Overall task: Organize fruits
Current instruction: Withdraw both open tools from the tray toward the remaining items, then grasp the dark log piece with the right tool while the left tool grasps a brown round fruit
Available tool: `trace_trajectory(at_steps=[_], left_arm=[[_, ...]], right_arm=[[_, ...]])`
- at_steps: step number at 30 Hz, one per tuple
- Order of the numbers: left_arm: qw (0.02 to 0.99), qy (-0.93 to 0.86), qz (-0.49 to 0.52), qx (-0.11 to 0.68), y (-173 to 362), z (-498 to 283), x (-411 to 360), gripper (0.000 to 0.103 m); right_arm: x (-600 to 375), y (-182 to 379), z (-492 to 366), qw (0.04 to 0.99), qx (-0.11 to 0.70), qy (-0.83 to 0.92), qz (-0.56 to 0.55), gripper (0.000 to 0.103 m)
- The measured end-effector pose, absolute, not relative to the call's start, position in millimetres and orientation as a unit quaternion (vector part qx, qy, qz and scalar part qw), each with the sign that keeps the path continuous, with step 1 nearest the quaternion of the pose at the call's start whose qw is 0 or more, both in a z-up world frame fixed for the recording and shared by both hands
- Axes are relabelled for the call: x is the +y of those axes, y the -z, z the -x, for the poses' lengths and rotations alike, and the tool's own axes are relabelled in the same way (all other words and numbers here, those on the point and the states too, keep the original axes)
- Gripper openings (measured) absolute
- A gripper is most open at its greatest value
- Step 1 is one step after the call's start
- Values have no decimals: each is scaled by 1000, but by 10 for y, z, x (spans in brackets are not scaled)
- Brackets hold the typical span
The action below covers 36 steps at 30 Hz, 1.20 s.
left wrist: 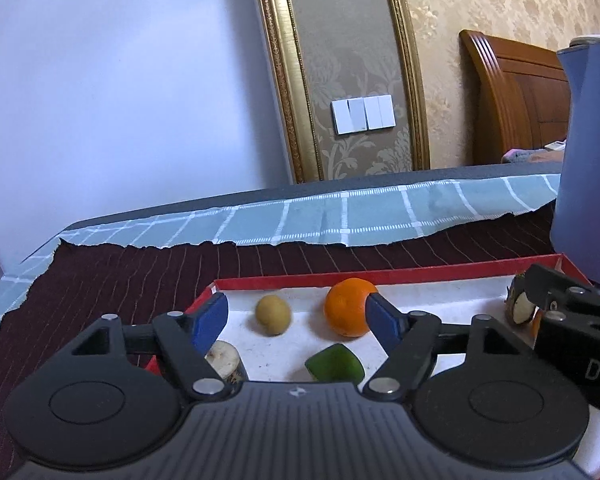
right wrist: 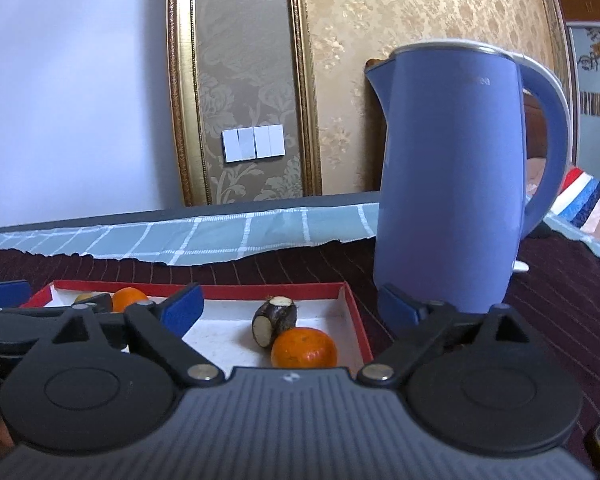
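Left wrist: "DA" on right hand-held gripper [left wrist: 540, 304]

Room background. A plain white wall [left wrist: 120, 80] meets a damask panel [left wrist: 348, 60] set in a gilt frame [left wrist: 280, 72], which carries a four-gang switch [left wrist: 362, 114]. To its right runs cream embossed wallpaper [left wrist: 500, 0], with a wooden headboard [left wrist: 516, 96] against it. The worktop [left wrist: 260, 192] bears a pale blue checked cloth [left wrist: 340, 216] under a dark maroon striped cloth [left wrist: 140, 276]. A blue kettle [right wrist: 452, 184] stands on the maroon cloth; striped fabric [right wrist: 588, 204] lies far right. Lighting is soft and even.
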<state>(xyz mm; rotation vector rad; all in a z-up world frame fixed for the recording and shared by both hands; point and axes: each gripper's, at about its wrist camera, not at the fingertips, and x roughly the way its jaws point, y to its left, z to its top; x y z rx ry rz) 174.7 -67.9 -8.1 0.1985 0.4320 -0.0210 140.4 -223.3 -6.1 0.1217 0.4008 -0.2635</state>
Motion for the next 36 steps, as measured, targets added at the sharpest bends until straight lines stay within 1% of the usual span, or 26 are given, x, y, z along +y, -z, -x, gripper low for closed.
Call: trace_trajectory(at_steps=[3, 10, 16, 19, 23, 25, 29, 32, 34, 36], left_arm=[[971, 11, -102, 218, 78, -1715, -657, 76], [967, 13, -92, 236, 61, -1574, -526, 76], [970, 9, -73, 233, -4, -1323, -278, 76], [973, 7, -56, 225, -5, -1174, -92, 77], [974, -3, -39, 225, 44, -1025, 161, 78], [974, -11, -31, 222, 60, -951, 283, 78], [976, -28, -20, 215, 109, -837, 471, 78], [973, -31, -9, 227, 175, -841, 555, 78], [972, -30, -5, 234, 222, -842, 576, 78], [973, -28, -6, 228, 218, -809, 583, 78]], right_arm=[[-2244, 81, -1394, 969, 202, 128, -67, 95], [-2217, 85, -1358, 971, 199, 118, -66, 103], [-2156, 96, -1282, 972, 203, 100, -62, 103], [-2072, 119, -1163, 977, 193, 80, -52, 103], [-1921, 130, -1017, 981, 179, 72, -13, 103], [-1910, 107, -958, 982, 176, 62, -18, 103], [-1973, 44, -753, 977, 195, 45, -79, 103], [-1872, 62, -528, 969, 226, 17, -100, 103], [-1725, 97, -428, 966, 246, -7, -78, 103], [-1515, 126, -362, 963, 267, -15, -31, 103]])
